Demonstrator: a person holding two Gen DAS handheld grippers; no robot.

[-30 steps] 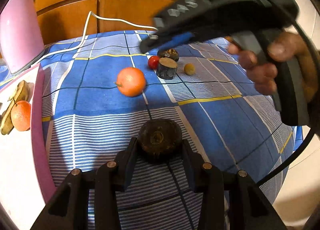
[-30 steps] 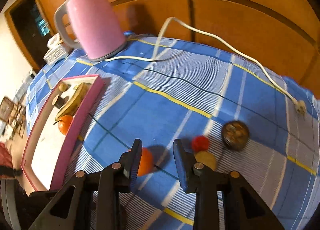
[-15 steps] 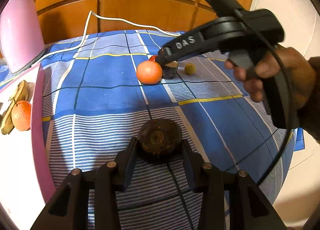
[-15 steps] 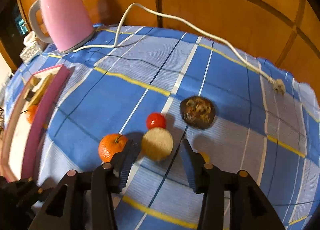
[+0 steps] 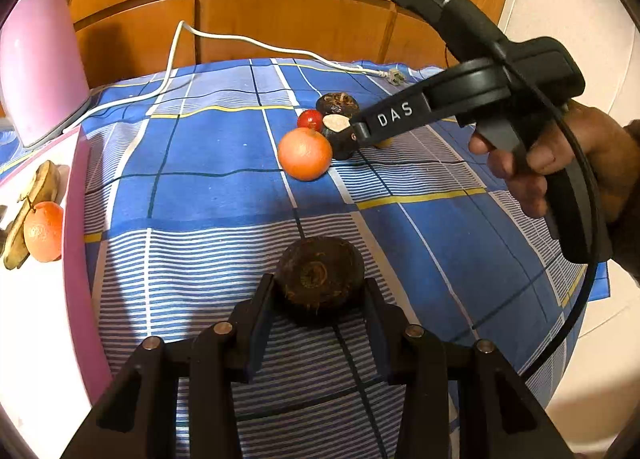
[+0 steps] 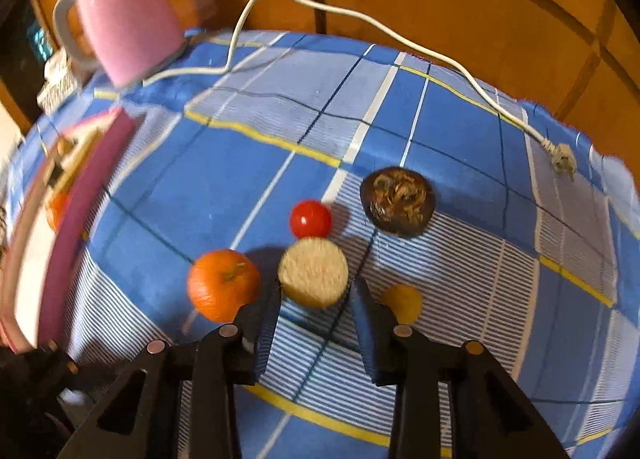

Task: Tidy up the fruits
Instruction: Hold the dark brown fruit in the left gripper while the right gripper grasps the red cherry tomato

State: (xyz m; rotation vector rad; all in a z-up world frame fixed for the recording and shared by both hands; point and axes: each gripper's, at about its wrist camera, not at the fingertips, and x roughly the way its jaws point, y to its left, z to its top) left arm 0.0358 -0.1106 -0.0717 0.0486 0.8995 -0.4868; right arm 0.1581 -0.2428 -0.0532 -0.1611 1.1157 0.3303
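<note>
My left gripper [image 5: 318, 291] is shut on a dark brown round fruit [image 5: 319, 279] just above the blue checked cloth. My right gripper [image 6: 314, 307] is open, its fingers on either side of a dark fruit with a pale cut face [image 6: 313, 272], which also shows in the left wrist view [image 5: 338, 131]. Around it lie an orange [image 6: 223, 285], a red cherry tomato [image 6: 310, 219], another dark brown fruit [image 6: 397, 201] and a small yellow fruit [image 6: 402, 301]. A pink-rimmed white tray [image 5: 74, 243] at the left holds an orange [image 5: 44, 231] and a browned banana [image 5: 36, 195].
A pink kettle [image 6: 124, 25] stands at the back left with its white cord [image 6: 400, 35] trailing over the cloth to a plug [image 6: 562, 155]. Wooden panels stand behind the table. The cloth's edge drops off at the right [image 5: 596, 283].
My right gripper has come down and forward over the fruit cluster, so the pale-faced fruit now sits between its open fingers. The left gripper keeps its hold, unmoved.
</note>
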